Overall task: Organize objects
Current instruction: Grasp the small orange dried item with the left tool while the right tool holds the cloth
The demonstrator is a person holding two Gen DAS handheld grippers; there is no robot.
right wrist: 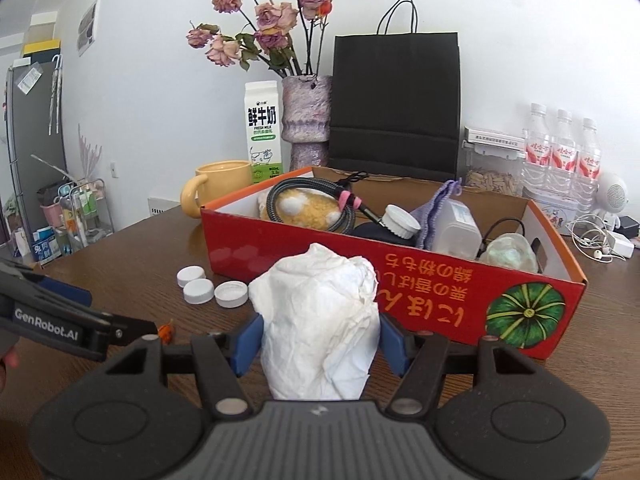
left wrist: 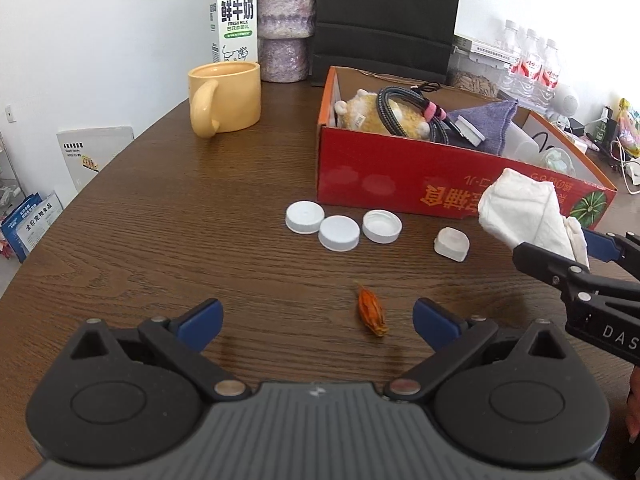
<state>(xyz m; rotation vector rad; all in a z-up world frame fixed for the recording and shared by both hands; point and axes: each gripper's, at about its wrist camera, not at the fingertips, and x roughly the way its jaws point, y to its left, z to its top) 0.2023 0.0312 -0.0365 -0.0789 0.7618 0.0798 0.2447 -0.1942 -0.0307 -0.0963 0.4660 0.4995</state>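
Observation:
My right gripper (right wrist: 318,346) is shut on a crumpled white tissue wad (right wrist: 318,316), held off the table just in front of the red cardboard box (right wrist: 360,280). From the left wrist view the same tissue wad (left wrist: 528,212) shows at the right, clamped in the right gripper (left wrist: 576,246). My left gripper (left wrist: 318,320) stands open low over the table, with a dried orange bud (left wrist: 373,311) lying between its fingers. Three white bottle caps (left wrist: 338,232) and a small white lid (left wrist: 451,243) lie in front of the box (left wrist: 400,172).
The box holds a plush toy (right wrist: 304,208), a coiled cable (right wrist: 316,196), a purple cloth (right wrist: 436,210) and jars. A yellow mug (left wrist: 226,96), milk carton (left wrist: 234,20), vase (left wrist: 284,24) and black paper bag (right wrist: 394,100) stand behind. Water bottles (right wrist: 560,152) are at the right.

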